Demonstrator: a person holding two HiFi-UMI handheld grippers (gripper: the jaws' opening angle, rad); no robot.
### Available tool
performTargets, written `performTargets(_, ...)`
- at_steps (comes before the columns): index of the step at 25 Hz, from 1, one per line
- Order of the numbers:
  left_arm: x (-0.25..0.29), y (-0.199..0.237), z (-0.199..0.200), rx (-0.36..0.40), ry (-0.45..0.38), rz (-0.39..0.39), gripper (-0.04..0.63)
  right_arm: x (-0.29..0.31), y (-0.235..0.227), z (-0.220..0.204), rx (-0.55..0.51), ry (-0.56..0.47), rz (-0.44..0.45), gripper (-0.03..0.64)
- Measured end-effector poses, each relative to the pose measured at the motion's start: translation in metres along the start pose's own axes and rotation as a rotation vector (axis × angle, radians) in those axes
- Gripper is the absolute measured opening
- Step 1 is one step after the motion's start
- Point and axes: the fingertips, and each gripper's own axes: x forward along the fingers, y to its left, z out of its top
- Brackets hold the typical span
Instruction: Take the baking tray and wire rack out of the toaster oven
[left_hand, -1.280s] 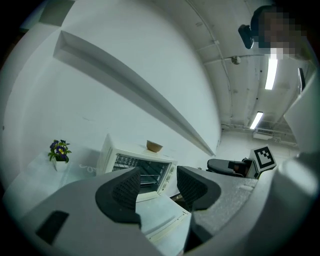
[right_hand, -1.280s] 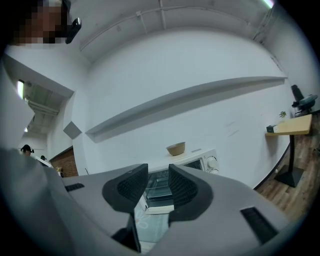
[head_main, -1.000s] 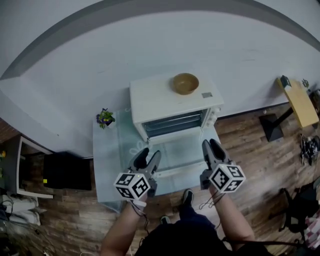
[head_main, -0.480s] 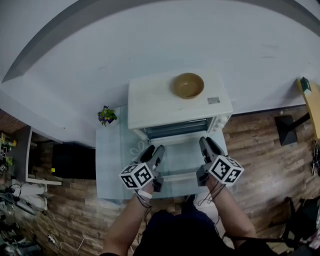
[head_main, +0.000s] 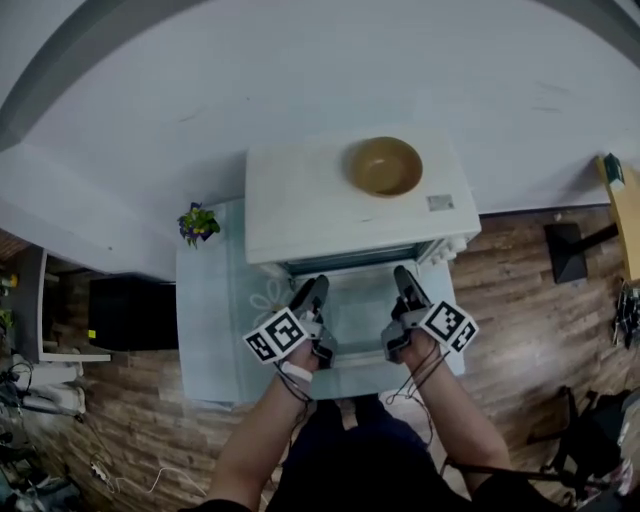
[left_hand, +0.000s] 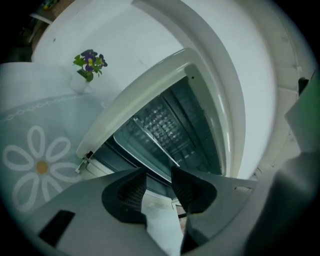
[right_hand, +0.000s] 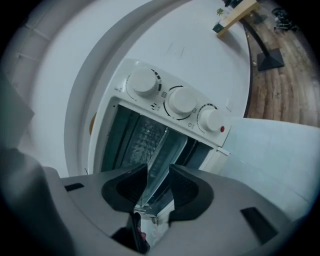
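The white toaster oven (head_main: 330, 205) stands on a table with its glass door (head_main: 355, 312) folded down toward me. Inside, the wire rack (left_hand: 161, 124) and the baking tray (right_hand: 159, 142) sit on their rails. Both grippers hover over the open door at the oven mouth. My left gripper (head_main: 311, 293) (left_hand: 155, 176) points into the left of the opening; its jaws are closing, with a gap and nothing pressed between the pads. My right gripper (head_main: 405, 281) (right_hand: 159, 176) is at the right; its jaws are opening slightly, and the tray's thin front edge lines up with their gap, apart from the pads.
A wooden bowl (head_main: 384, 166) rests on the oven's top. Three control knobs (right_hand: 182, 101) line the oven's right side. A small potted plant (head_main: 197, 223) (left_hand: 89, 62) stands at the table's back left on the pale flower-print cloth (head_main: 215, 320). A black box (head_main: 125, 312) sits left of the table.
Both grippers have dropped and moved forward to the oven mouth, rolling as they went. The left jaws stand narrower than before.
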Motion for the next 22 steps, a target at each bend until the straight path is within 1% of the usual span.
performTargets(3, 0.018, 0.02, 0.001, -0.077, -0.006, 0.013, 0.152, 0.019, -0.012, -0.003, 0.043, -0.007, -0.034, 0.147)
performTargets(5, 0.027, 0.029, 0.004, -0.124, -0.023, 0.014, 0.153, 0.035, -0.017, -0.005, 0.048, -0.008, -0.027, 0.152)
performTargets(6, 0.032, 0.031, 0.005, -0.138, -0.029, 0.011, 0.153, 0.042, -0.02, -0.005, 0.049, -0.01, -0.024, 0.153)
performTargets(9, 0.041, 0.035, 0.004, -0.179, -0.035, 0.008, 0.153, 0.058, -0.031, -0.006, 0.087, -0.021, -0.06, 0.152)
performTargets(11, 0.042, 0.037, 0.004, -0.205, -0.037, 0.006, 0.155, 0.07, -0.035, -0.005, 0.104, -0.031, -0.058, 0.153)
performTargets(15, 0.039, 0.037, 0.005, -0.22, -0.04, -0.008, 0.155, 0.087, -0.033, 0.001, 0.113, -0.053, -0.006, 0.135)
performTargets(16, 0.038, 0.038, 0.006, -0.222, -0.042, -0.008, 0.155, 0.088, -0.033, 0.002, 0.122, -0.056, -0.003, 0.102)
performTargets(17, 0.036, 0.04, 0.007, -0.224, -0.044, -0.007, 0.155, 0.088, -0.034, 0.003, 0.133, -0.057, -0.004, 0.043)
performTargets(22, 0.027, 0.043, 0.011, -0.231, -0.052, -0.003, 0.155, 0.076, -0.038, -0.001, 0.154, -0.055, -0.011, 0.04)
